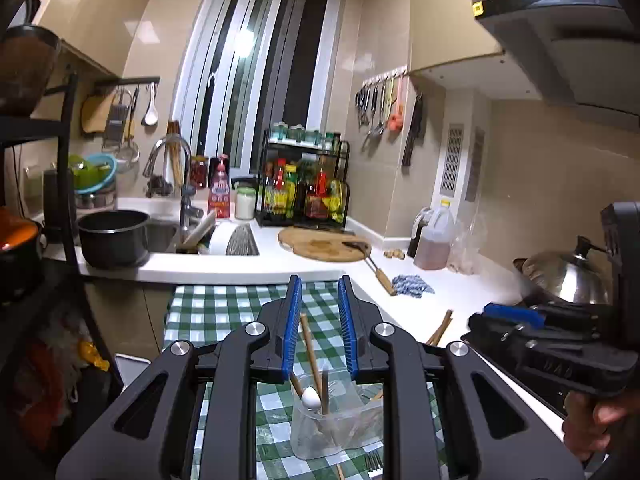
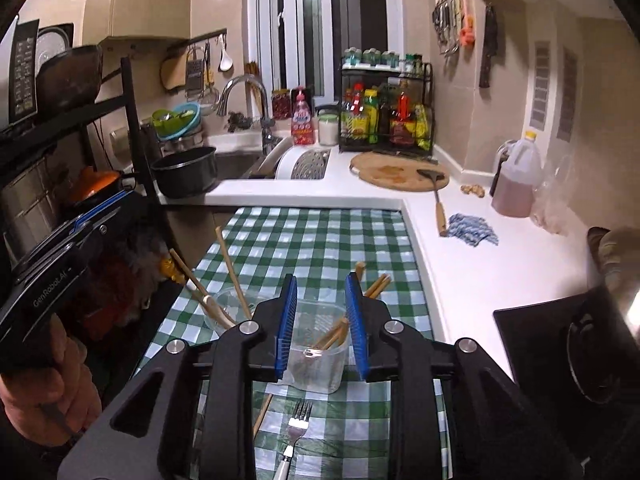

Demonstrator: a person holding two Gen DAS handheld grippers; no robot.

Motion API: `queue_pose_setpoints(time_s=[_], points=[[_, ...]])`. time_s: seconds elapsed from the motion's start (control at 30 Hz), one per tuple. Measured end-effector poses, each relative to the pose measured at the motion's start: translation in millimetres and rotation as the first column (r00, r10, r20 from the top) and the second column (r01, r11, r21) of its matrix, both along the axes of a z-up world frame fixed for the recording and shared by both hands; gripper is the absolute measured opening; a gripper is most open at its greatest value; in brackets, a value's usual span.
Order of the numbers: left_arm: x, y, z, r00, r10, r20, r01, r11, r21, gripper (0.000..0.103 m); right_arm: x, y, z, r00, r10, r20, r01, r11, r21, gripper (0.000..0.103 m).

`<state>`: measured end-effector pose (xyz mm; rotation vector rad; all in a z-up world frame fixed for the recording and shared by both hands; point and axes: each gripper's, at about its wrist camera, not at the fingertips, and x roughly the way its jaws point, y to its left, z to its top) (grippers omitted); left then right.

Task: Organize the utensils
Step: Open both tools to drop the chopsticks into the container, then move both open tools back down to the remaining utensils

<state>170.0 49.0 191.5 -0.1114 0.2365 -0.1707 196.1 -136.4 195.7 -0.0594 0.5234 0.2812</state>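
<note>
Two clear plastic cups on the green-checked cloth [image 2: 320, 240] over the bench. Round cup [image 1: 336, 420] to the left: three wooden handles stand in it, one a white-bowled spoon [image 1: 311, 397]. Squarish cup [image 2: 316, 354] to the right: chopsticks [image 2: 332, 336] lean inside, count unclear, at least two. One fork [image 2: 296, 428] lies flat on the cloth just in front of the squarish cup, tines toward it. One loose wooden stick lies beside the fork, partly hidden.

Left gripper [image 1: 319, 320] hangs above the round cup, jaws slightly apart; one handle rises between the blue pads, no pad seen pressing it. Right gripper [image 2: 322, 322] over the squarish cup, jaws a little apart, nothing pinched.

Beyond, on the white bench: one round cutting board [image 2: 400, 170], one spatula [image 2: 434, 184] on it, one blue rag [image 2: 472, 230], one oil jug [image 2: 518, 176].
</note>
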Motion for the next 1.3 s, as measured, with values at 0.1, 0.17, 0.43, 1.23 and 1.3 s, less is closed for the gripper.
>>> queue_pose_setpoints(time_s=[0.1,0.17,0.43,1.23,1.3], points=[[-16.9,-2.7,2.3,1.0,0.003,0.016,-0.003,1.0,0.013,0.019,-24.8,-8.8,10.4,0.998,-0.013,0.06,0.012,1.0,0.002,0.026],[-29.8,-4.1,1.1,1.0,0.011,0.019,-0.012,1.0,0.029,0.019,-46.0,-16.2,13.7,0.995,-0.017,0.1,0.016,1.0,0.008,0.027],[-89.4,7.6,-33.6,0.995,0.079,-0.053,-0.077,0.996,0.047,0.019,-112.1,-35.8,-22.3,0.988,-0.042,0.147,0.031,0.997,0.075,0.028],[-133.9,19.1,-145.4,0.921,0.264,-0.286,-0.254,0.965,0.07,0.019,-112.0,6.7,-214.6,0.977,0.061,-0.204,-0.069,0.997,-0.035,0.028],[-135.3,16.2,-146.1,0.924,0.254,-0.284,-0.244,0.967,0.073,0.019,-110.9,10.9,-221.7,0.97,0.074,-0.232,-0.085,0.996,-0.04,0.034]])
